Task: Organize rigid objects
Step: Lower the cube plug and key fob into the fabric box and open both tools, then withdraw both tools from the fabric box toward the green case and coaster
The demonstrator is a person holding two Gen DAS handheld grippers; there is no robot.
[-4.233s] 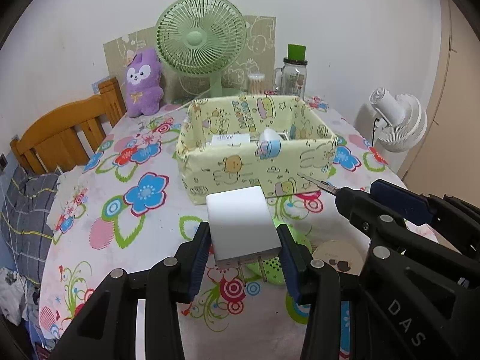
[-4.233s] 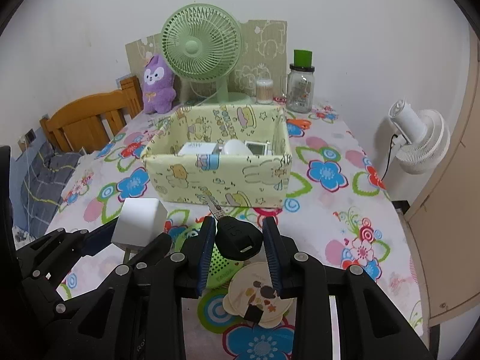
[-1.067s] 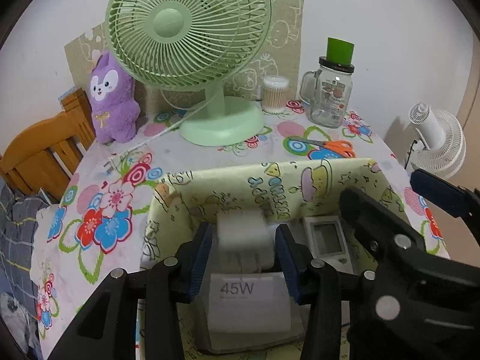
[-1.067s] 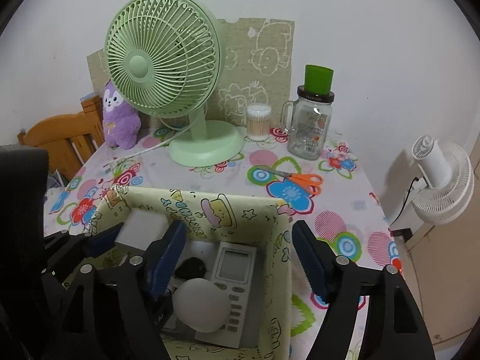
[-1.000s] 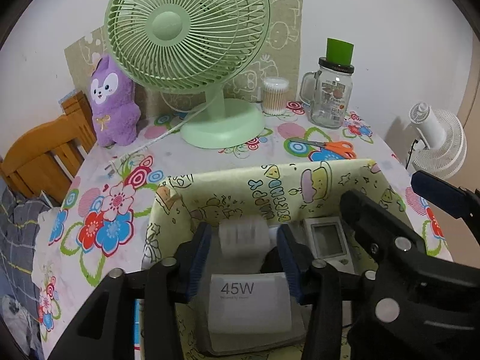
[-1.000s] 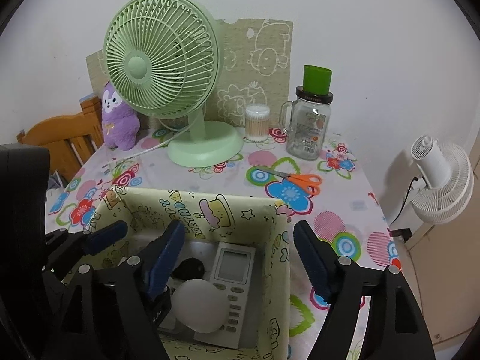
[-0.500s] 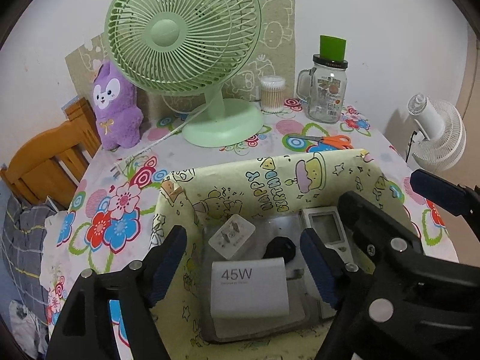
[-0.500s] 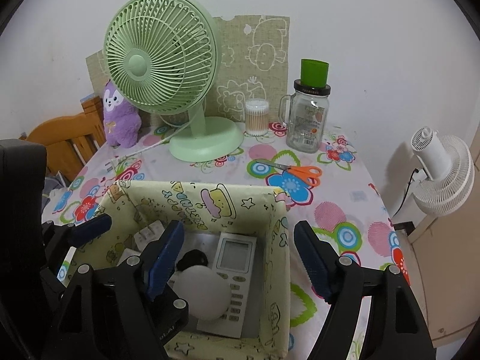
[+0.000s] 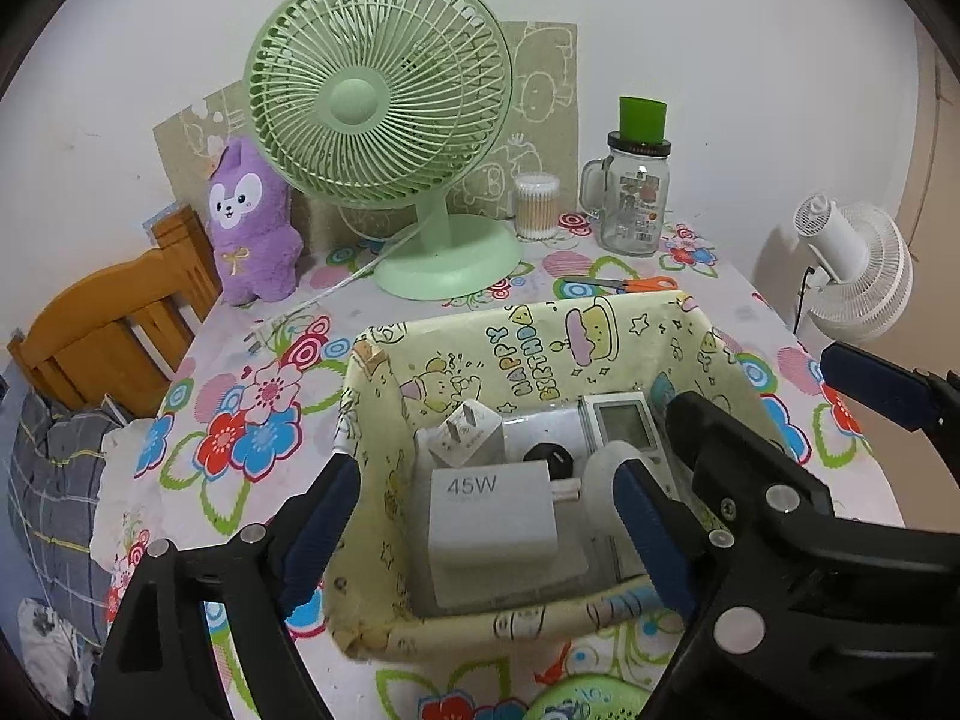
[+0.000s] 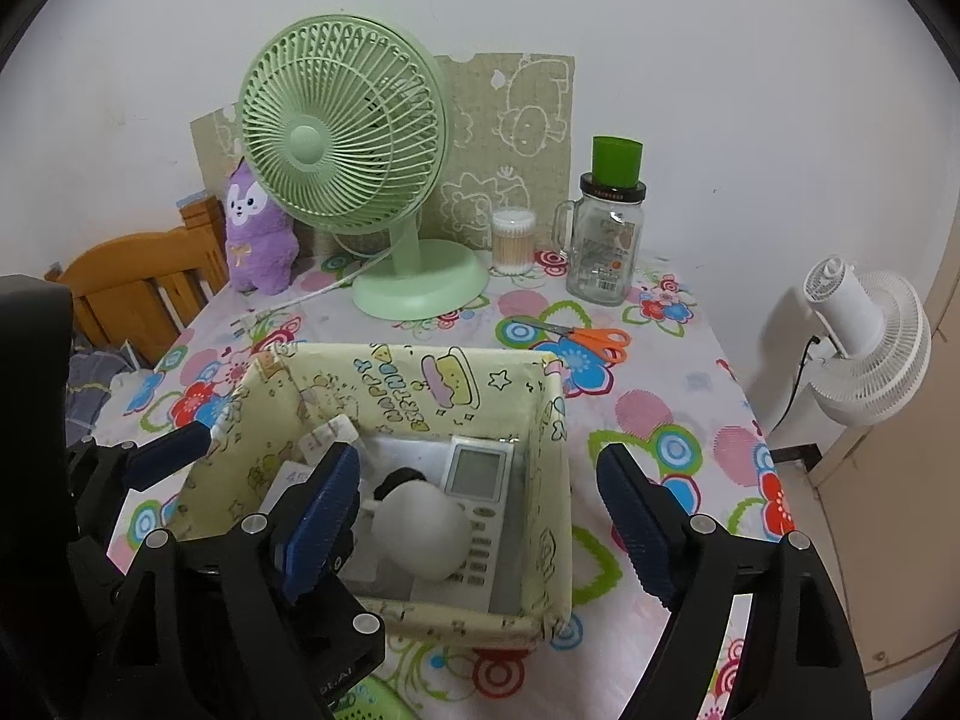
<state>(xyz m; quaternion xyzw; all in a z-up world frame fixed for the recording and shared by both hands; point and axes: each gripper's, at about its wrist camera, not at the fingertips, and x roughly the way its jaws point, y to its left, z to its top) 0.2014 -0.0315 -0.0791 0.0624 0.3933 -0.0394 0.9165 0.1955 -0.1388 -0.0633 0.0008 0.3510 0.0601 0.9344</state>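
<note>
The small white plug (image 9: 467, 432) lies in the yellow box (image 9: 384, 540), at its far-left corner beside the 45W charger (image 9: 492, 531). Both my left fingers (image 9: 486, 531) and right fingers (image 10: 480, 516) are spreading, nothing between them. I should lift straight clear of the box walls without snagging.

Bystanders around the green desk fan (image 9: 384, 120)

Purple plush toy (image 9: 252, 222) left of the fan; cotton-swab tub (image 9: 536, 206) and lidded glass jar (image 9: 636, 192) right of its base; orange-handled scissors (image 10: 591, 337) before them; white fan (image 10: 864, 336) far right.
</note>
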